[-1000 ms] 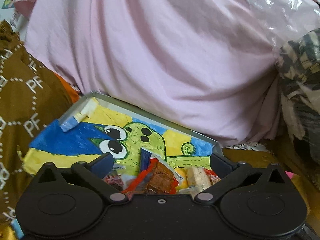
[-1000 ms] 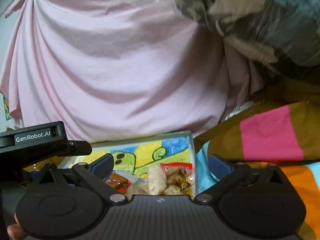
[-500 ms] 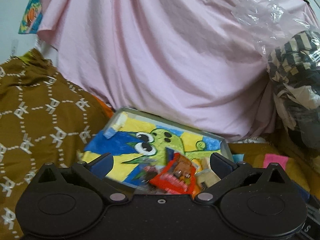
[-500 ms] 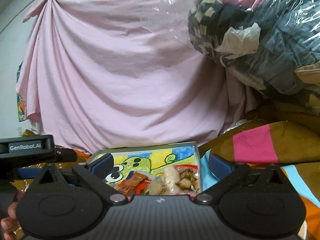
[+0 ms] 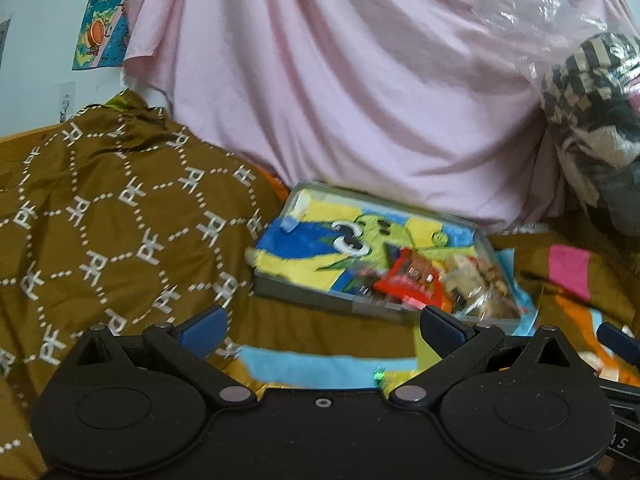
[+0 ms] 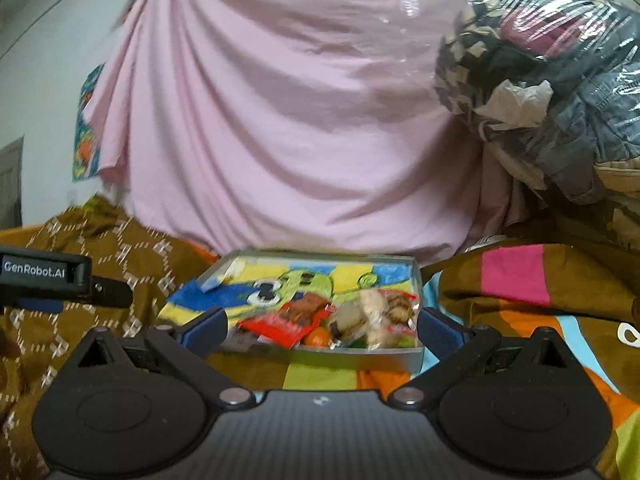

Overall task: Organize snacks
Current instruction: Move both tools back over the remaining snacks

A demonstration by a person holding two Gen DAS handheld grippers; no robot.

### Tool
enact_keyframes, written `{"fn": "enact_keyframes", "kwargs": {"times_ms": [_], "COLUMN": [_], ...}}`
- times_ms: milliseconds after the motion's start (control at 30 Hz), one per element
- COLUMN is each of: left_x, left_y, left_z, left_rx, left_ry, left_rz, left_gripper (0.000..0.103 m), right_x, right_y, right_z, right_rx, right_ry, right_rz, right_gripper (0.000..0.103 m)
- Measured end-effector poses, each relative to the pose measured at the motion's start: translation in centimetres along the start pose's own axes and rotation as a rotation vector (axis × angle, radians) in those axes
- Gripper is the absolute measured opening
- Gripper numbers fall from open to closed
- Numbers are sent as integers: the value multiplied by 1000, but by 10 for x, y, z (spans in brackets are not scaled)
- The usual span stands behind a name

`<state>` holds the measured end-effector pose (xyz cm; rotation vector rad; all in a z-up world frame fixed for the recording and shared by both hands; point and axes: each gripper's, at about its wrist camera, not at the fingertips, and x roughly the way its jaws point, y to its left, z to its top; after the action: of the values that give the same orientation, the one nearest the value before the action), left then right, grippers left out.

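**Both grippers wide and empty, short of the snack tray**

Nearest to me, my left gripper [image 5: 322, 326] stands wide with nothing between its fingers; under it I see only the brown patterned blanket [image 5: 120, 224] and a light blue stripe of the bedding. My right gripper [image 6: 322, 326] is just as wide and just as empty, over the striped bedspread [image 6: 516, 276] in brown, pink, orange and green. In the right view the left gripper's body shows at the left edge, off to the side of the tray.

Next out lies the tray [image 6: 372, 356], a shallow grey box lined with a cartoon drawing. Its near wall sits just beyond my right fingertips, squarely ahead; from the left gripper it lies ahead and to the right. The snacks are heaped in its near right corner: a red packet [image 6: 280, 326], an orange sweet [image 6: 318, 336], and clear-wrapped biscuits [image 6: 372, 320]. They are blurred, so I cannot count them. Nothing lies between the fingers and the tray.

Behind it hangs a pink sheet [image 6: 280, 120], with a plastic bag of clothes [image 6: 552, 80] at the right and a poster [image 5: 104, 20] on the wall at the left.
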<state>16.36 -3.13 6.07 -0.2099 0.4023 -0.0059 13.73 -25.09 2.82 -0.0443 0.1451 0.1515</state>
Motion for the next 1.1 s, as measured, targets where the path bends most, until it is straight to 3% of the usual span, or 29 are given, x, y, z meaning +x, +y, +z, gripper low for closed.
{"fn": "enact_keyframes", "kwargs": {"times_ms": [567,833,1100], "left_x": [-9,-3,-5], "left_y": [54,74,76], "left_z": [-59,-76,-90], "left_rx": [105,99,138], "left_ry": [129,190,188], "left_rz": [-5,-16,-12], "left_gripper": [102,102,102], "right_x": [-16,0,14], "right_y": [55,74,80], "right_z": [-50,-68,-78], "right_rx": [-82,-157,-177], "right_ry": [296,365,402], "right_rz": [140,151,143], "right_gripper": [103,103,103]}}
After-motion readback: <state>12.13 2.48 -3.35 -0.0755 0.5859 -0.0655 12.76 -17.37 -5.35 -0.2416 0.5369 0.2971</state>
